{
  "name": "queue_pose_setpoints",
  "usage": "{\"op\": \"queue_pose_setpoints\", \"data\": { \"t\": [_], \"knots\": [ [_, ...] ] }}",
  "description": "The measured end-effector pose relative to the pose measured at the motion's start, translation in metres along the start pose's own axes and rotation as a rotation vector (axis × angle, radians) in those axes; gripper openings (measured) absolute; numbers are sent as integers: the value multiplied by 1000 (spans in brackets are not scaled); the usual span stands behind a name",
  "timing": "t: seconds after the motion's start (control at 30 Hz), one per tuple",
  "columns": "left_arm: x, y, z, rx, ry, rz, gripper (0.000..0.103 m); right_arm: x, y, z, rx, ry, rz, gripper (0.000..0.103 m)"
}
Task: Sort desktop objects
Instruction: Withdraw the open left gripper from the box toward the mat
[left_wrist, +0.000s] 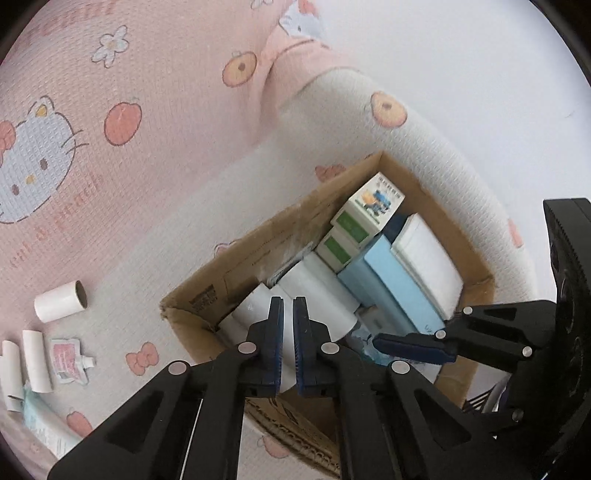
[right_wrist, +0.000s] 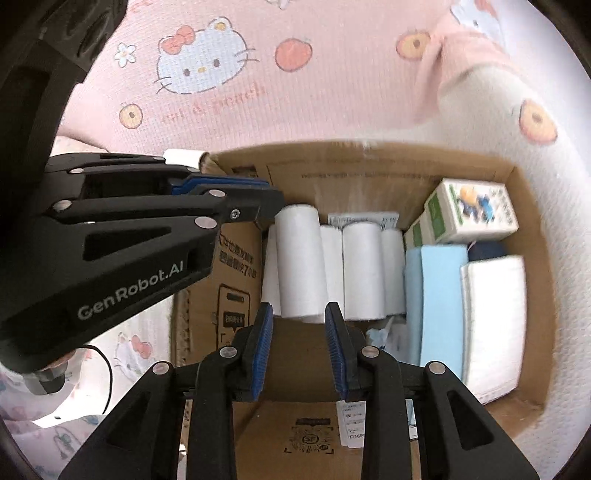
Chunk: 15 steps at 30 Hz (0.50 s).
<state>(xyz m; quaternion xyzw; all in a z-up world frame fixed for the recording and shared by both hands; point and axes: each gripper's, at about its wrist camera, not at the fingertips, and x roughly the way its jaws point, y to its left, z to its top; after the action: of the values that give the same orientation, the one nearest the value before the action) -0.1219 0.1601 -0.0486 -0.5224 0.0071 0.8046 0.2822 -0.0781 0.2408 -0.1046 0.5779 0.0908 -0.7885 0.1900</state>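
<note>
The left tongs (left_wrist: 288, 317) hang over the near-left corner of the cardboard box (left_wrist: 258, 254). Their blue pads are almost together w/ only a thin gap, and nothing is between them, so they are closed and empty. The right tongs (right_wrist: 299, 321) stand part way open above the near wall of the same box; the space between the pads is empty, no thing is gripped.

Just beyond both tongs, inside the box, lie several white rolls (right_wrist: 299, 258) side by side, along the box's left part. Behind the rolls, against the far wall, a flat printed packet (right_wrist: 364, 218) shows only its upper edge. To the right of the rolls, seen from the right tongs, is a light blue box (right_wrist: 441, 295), then a white box (right_wrist: 495, 317) against the right wall. Beyond those two, in the far right corner, a small carton w/ green ends and a cartoon print (right_wrist: 476, 210) rests tilted on top of a second similar carton, and a dark blue thing shows a bit behind the white box.

Well to the left of the left tongs, outside the box, on the pink cartoon-print bed cover (left_wrist: 147, 166), lie one short white tube (left_wrist: 61, 302), two more white tubes (left_wrist: 35, 360), a small pink spout pouch (left_wrist: 70, 360) and a pale blue wrapper (left_wrist: 44, 424).
</note>
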Motion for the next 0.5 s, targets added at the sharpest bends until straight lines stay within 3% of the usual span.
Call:
{"op": "queue_pose_setpoints", "data": {
  "t": [0.2,0.3,0.4,0.5],
  "knots": [
    [-23,12,-10,26,-91,-74,6,-21,9,-16,-57,-17,-62,25],
    [-44,24,-15,33,-177,-25,6,-19,18,-2,-90,-25,-91,25],
    [-67,43,-29,18,-299,77,6,-27,36,4,-109,-59,-114,25],
    [-78,64,-44,-45,-349,101,6,-29,52,6,-122,-110,-121,26]
  ]
}}
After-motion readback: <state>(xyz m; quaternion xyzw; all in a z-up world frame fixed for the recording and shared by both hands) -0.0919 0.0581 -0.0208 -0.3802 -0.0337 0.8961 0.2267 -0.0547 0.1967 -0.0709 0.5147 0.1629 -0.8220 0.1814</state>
